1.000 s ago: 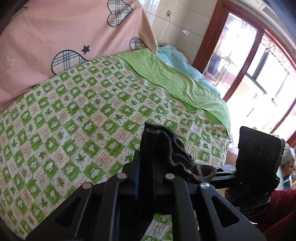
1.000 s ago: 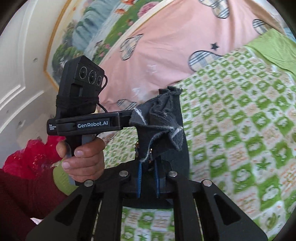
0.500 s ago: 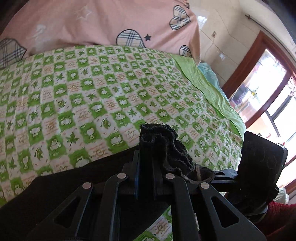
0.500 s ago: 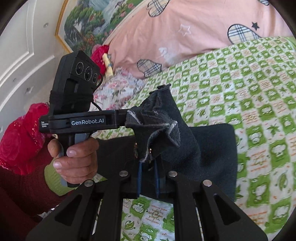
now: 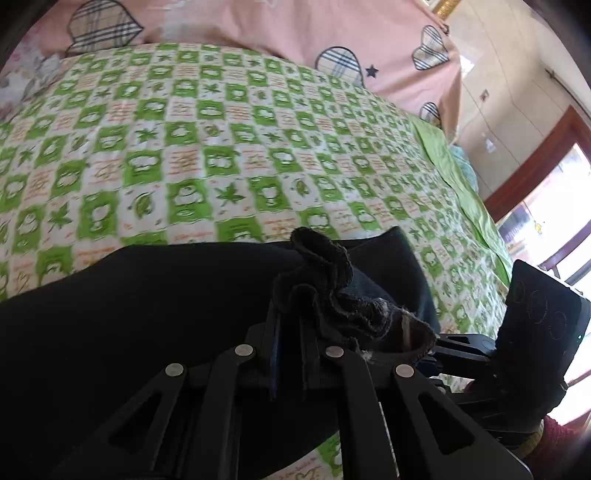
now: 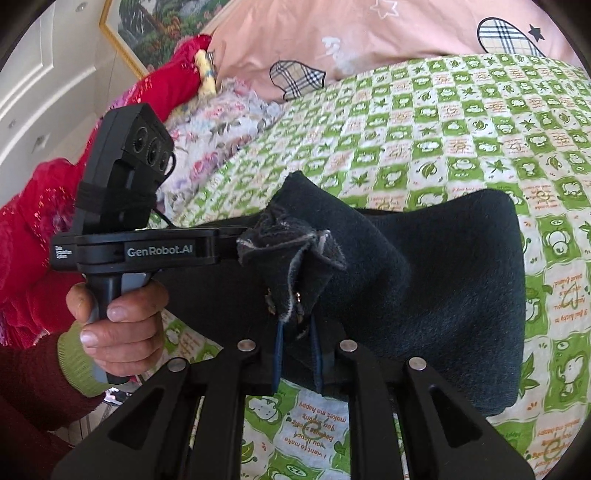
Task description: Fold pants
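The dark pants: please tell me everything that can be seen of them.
The dark pants look like soft, fuzzy, near-black fabric with frayed, pale-edged hems. Most of the cloth lies spread on the green checked bedsheet. Two bunched edges are lifted: the left hand-held gripper is shut on one crumpled bunch, the right hand-held gripper on another, which stands up in folds above its fingers. Nothing else touches them.

Open bedspread (image 5: 229, 155) ahead; pink quilt (image 5: 258, 26) beyond.
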Tool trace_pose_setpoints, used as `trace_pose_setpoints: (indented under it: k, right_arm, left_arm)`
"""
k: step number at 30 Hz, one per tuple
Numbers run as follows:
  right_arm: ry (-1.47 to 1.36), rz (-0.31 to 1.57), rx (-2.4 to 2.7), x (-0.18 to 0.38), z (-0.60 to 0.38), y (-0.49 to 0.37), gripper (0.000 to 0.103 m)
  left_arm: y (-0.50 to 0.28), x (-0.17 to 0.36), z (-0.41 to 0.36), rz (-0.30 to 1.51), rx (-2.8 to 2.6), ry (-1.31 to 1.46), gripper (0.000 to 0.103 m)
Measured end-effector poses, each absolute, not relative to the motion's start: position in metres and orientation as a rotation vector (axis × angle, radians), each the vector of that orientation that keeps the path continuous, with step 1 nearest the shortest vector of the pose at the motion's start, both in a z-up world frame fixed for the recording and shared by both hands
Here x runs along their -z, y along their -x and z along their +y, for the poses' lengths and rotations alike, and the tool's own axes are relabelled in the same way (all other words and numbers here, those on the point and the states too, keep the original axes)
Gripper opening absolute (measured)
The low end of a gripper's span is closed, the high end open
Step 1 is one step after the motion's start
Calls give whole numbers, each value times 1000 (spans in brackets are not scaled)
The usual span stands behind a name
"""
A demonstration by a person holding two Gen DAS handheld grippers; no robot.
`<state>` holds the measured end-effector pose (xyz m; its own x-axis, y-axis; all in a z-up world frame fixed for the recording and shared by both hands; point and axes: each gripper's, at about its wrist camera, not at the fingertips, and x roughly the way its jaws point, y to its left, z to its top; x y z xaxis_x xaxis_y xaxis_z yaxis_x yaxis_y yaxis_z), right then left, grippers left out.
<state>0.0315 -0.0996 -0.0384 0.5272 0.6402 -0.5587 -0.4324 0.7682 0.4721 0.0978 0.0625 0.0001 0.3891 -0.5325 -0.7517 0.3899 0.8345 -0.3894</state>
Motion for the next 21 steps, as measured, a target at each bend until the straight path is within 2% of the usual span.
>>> trace_pose_setpoints:
  k: [7, 16, 21]
  right_arm:
    - [-271, 808, -698, 36, -89, -29, 35]
    - [-253, 790, -762, 25, -69, -21, 36]
    - [-247, 774, -771, 14, -62, -23, 36]
  left_arm:
    - [-86, -3, 94, 1000, 484, 233, 7]
    - [-58, -6, 135, 978, 375, 335, 8]
    - [-37, -9, 163, 962, 296, 404, 12]
